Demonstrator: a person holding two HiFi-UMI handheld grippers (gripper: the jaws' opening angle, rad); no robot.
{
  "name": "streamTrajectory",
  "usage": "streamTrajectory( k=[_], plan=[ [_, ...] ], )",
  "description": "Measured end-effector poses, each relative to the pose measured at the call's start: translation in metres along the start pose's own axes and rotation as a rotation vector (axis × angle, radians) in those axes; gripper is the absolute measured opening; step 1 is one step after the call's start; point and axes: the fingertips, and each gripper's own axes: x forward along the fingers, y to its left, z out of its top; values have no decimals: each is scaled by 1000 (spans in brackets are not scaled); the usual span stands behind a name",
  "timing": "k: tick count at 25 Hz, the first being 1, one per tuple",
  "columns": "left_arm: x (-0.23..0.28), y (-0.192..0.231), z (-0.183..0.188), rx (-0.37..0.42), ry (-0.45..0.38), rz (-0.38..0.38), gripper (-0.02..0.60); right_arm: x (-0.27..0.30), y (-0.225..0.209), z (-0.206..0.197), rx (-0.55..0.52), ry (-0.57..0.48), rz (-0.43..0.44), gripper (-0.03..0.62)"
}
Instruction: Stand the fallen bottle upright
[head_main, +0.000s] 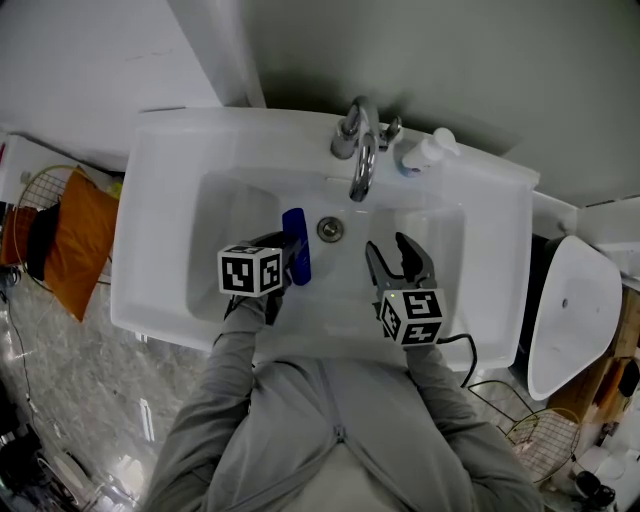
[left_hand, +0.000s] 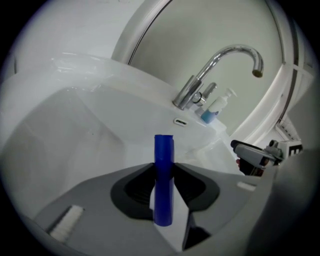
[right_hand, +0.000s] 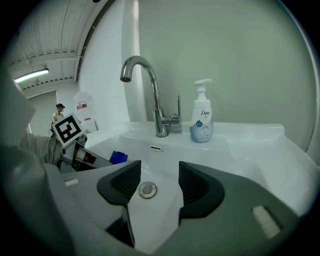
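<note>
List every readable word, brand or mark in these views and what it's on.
"Dove": on the white pump bottle.
Small print under it: too small to read.
Background sign in the right gripper view: blurred, unreadable.
Left marker cube, right marker cube: square codes, no words.
Blue bottle: no print visible.

I see the slim blue cylindrical plastic bottle (left_hand: 163, 175) pinched in my left gripper (head_main: 287, 260), left of the drain (head_main: 329, 229), free end pointing far.
</note>
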Motion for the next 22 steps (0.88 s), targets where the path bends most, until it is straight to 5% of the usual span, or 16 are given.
streamTrajectory(
  k=[22],
  plan=[
    [-104, -20, 116, 162, -411, 60, 170, -10, 15, 1, -21, -11, 21, 236]
  ],
)
